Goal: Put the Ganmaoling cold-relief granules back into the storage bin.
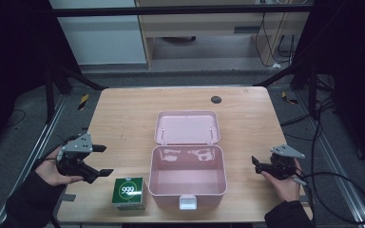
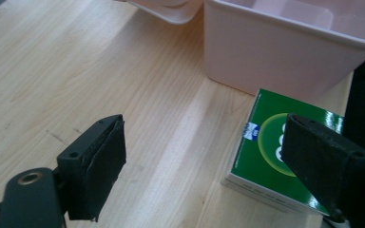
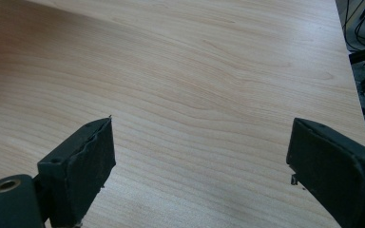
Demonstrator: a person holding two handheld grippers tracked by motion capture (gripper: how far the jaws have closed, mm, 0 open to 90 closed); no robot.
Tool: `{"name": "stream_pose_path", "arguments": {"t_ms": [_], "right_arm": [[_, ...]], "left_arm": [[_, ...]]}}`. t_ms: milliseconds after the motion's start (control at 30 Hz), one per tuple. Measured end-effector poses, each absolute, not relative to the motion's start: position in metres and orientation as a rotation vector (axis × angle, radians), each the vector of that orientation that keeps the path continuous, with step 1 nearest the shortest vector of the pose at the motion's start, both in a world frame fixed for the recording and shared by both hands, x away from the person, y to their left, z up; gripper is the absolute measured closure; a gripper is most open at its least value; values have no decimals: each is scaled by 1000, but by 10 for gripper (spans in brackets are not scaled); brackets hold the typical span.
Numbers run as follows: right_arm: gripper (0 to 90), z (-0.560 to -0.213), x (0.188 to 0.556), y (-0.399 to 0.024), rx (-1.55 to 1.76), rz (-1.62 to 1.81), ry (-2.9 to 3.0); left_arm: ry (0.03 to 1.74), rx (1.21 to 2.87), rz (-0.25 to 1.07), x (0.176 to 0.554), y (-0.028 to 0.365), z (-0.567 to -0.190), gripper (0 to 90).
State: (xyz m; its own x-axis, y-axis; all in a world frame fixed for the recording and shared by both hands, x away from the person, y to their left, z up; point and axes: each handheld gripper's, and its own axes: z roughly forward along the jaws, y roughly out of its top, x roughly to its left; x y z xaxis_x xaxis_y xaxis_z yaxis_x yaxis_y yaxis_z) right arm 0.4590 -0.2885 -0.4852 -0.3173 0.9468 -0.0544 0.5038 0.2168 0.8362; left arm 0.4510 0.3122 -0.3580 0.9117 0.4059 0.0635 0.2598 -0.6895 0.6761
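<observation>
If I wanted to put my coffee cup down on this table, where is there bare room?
Widest bare wood: the far left of the table, beyond the left gripper and beside the open lid. Also free: the right side, between the pink box and the right gripper. Crowded: the near left edge, where the green carton sits close to the box.

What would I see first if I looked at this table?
First the big pink box, open and empty, in the middle of the table, its lid folded back behind it. Next, a small green box sits just left of it at the near edge. An open left gripper and right gripper wait at either side.
</observation>
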Motion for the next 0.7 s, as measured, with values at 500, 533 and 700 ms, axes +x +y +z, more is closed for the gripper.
{"name": "stream_pose_path", "arguments": {"t_ms": [500,533,700], "right_arm": [[82,-486,459,-288,1329,980,1925],[81,-486,459,-288,1330,981,1926],[81,-487,459,-287,1327,973,1928]], "left_arm": [[319,2540,171,441,288,-364,86],[309,2552,170,441,287,-364,83],[291,2582,159,438,280,-365,68]]}}
